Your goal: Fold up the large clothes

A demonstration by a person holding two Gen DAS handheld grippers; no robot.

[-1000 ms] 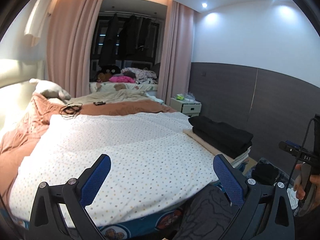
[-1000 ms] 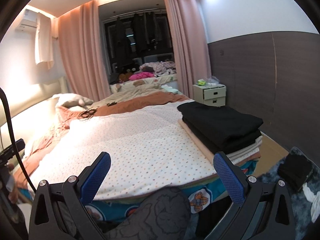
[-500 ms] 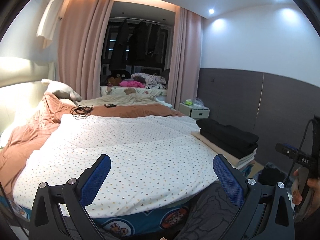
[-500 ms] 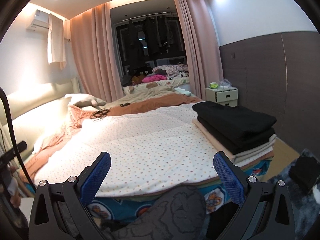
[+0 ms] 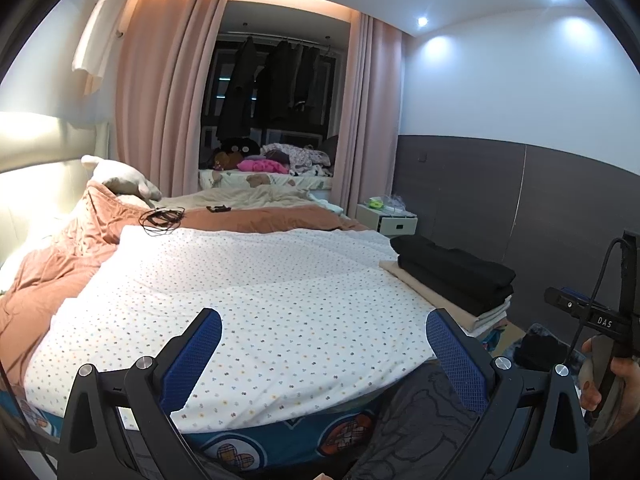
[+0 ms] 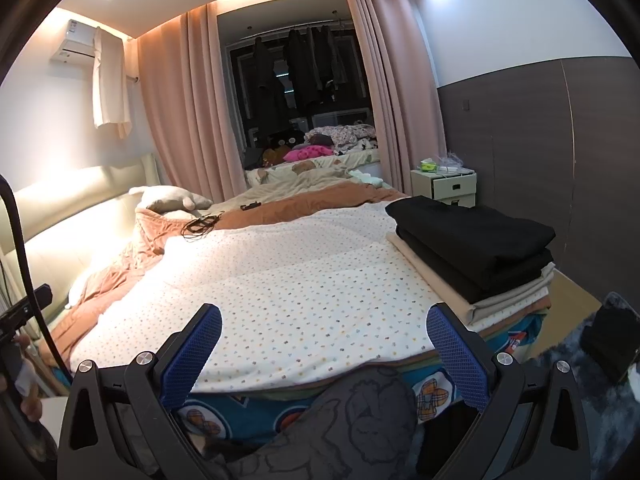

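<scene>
A stack of folded clothes, black pieces (image 5: 456, 272) (image 6: 476, 240) on top of beige ones (image 6: 504, 296), lies on the bed's right edge. A white dotted sheet (image 5: 256, 296) (image 6: 296, 288) covers the bed with nothing spread on it. My left gripper (image 5: 322, 356) is open and empty, held above the foot of the bed. My right gripper (image 6: 322, 356) is open and empty too, also over the foot of the bed. The right gripper's body shows at the right edge of the left wrist view (image 5: 600, 324).
An orange-brown duvet (image 5: 80, 240) and a pillow (image 5: 120, 178) lie at the head. Black cables (image 5: 162, 216) rest on the duvet. A white nightstand (image 6: 444, 186) stands by the dark wall. Dark items (image 6: 612, 336) lie on the floor at right. My knee (image 6: 352, 420) is below.
Both grippers have tilted upward and drawn back slightly, so the room shows more and the bed sits lower in view. Both jaws stay open and empty.
</scene>
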